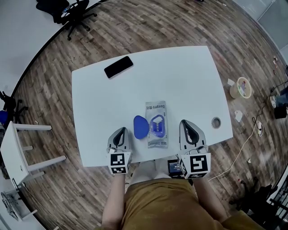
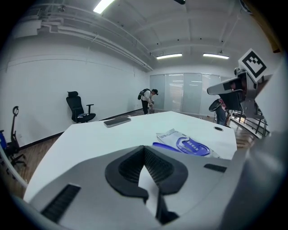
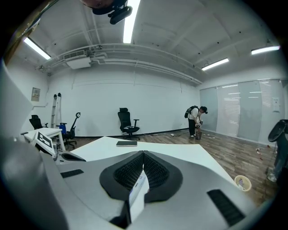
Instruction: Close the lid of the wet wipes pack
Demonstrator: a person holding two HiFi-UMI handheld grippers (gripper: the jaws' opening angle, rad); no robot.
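Note:
The wet wipes pack (image 1: 156,124) lies flat near the front edge of the white table (image 1: 180,76). Its blue lid (image 1: 140,127) is flipped open to the left, beside the blue oval opening. My left gripper (image 1: 120,130) rests on the table just left of the lid, shut and holding nothing. To the right of the pack sits my right gripper (image 1: 187,123), also shut and empty. In the left gripper view the pack (image 2: 184,143) lies ahead and to the right of the closed gripper (image 2: 144,149). The right gripper view shows its closed gripper (image 3: 143,155); the pack is hidden there.
A black phone (image 1: 119,67) lies at the table's far left. A round cable hole (image 1: 216,122) is near the right edge. On the floor stand an office chair (image 1: 72,13), a white side table (image 1: 18,148) and a small tub (image 1: 240,87). A person (image 3: 196,120) stands far off.

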